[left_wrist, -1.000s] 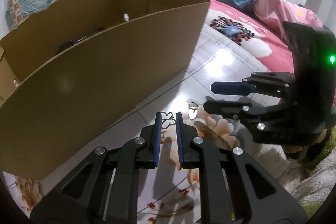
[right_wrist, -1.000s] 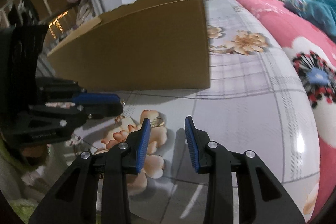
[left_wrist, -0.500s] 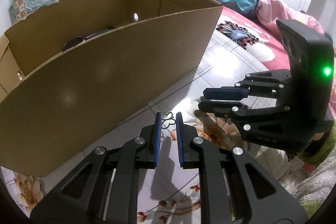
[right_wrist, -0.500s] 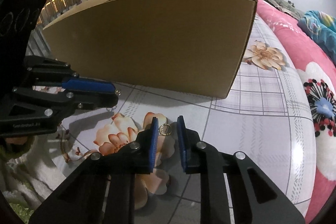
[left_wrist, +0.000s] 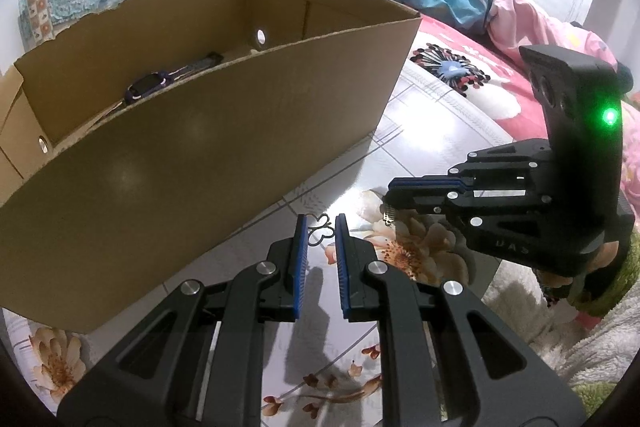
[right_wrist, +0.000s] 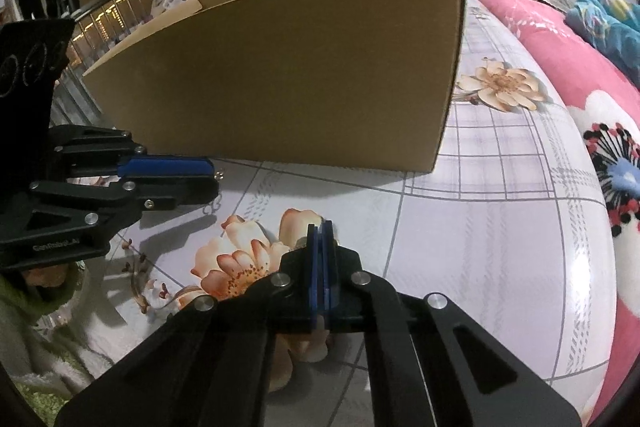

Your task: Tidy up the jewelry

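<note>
Left wrist view: left gripper [left_wrist: 321, 227] narrowly parted, blue pads pinching a thin wire butterfly-shaped earring [left_wrist: 320, 230] right at the tips, so it's held clear of the glossy floral mat [left_wrist: 432, 123]. Grip at the very tip probably keeps the piece visible and easy to drop. Cardboard box [left_wrist: 224, 163] sits from 9 to 12 o'clock, open top, near wall just beyond the tips; a purple watch [left_wrist: 150, 87] already lies inside at about 10 o'clock, so the box reads as the collection spot. Right gripper [left_wrist: 390, 199] comes in at 3 o'clock, jaws fully together, with a small metal piece [left_wrist: 388, 218] poking out under the tips; looks nipped, though I can't tell how firmly.

Right wrist view: right gripper [right_wrist: 320, 227] pads pressed flat together at centre, low over the peach flower print; the small piece is hidden between or under them here, so I can't confirm from this angle. Left gripper [right_wrist: 214, 183] at 9 o'clock, jaws nearly closed, a bit of wire showing at the tip. Box fills 10 to 1 o'clock, close behind both tips.

Judgement: both pieces picked from the mat, box drop not yet done.
</note>
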### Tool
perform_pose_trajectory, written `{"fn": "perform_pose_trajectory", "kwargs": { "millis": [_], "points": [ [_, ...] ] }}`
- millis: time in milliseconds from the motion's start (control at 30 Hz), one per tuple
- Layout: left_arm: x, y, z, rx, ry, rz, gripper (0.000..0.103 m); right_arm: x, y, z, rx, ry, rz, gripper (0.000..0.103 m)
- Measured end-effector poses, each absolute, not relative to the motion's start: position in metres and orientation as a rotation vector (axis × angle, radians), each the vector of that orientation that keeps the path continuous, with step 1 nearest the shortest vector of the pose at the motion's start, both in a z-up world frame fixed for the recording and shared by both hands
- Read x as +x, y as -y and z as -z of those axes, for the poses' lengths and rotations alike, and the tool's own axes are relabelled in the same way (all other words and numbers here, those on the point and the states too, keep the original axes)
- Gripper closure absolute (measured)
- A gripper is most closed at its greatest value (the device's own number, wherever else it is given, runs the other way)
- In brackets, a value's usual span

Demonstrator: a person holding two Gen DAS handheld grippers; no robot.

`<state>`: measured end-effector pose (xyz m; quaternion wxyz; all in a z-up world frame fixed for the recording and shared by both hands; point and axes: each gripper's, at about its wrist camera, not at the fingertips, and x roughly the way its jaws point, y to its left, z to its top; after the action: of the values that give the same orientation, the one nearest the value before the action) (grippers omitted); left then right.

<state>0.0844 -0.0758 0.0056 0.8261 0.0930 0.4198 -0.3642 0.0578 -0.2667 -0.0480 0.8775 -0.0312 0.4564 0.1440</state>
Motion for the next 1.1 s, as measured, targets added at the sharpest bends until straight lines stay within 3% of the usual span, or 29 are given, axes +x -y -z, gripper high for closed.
{"fn": "perform_pose_trajectory", "kwargs": {
  "millis": [733,900,1100],
  "points": [
    [0.08,0.073,-0.006,0.205,-0.89,0.77,0.09,0.058,0.273,0.047,-0.115,-0.99,-0.314,0.099],
    [0.083,0.07,-0.003,0.199,-0.895,0.763,0.09,0.063,0.267,0.046,-0.156,-0.987,-0.343,0.09],
    [0.086,0.07,-0.002,0.194,-0.897,0.761,0.09,0.067,0.261,0.046,-0.212,-0.983,-0.351,0.089]
  ]
}}
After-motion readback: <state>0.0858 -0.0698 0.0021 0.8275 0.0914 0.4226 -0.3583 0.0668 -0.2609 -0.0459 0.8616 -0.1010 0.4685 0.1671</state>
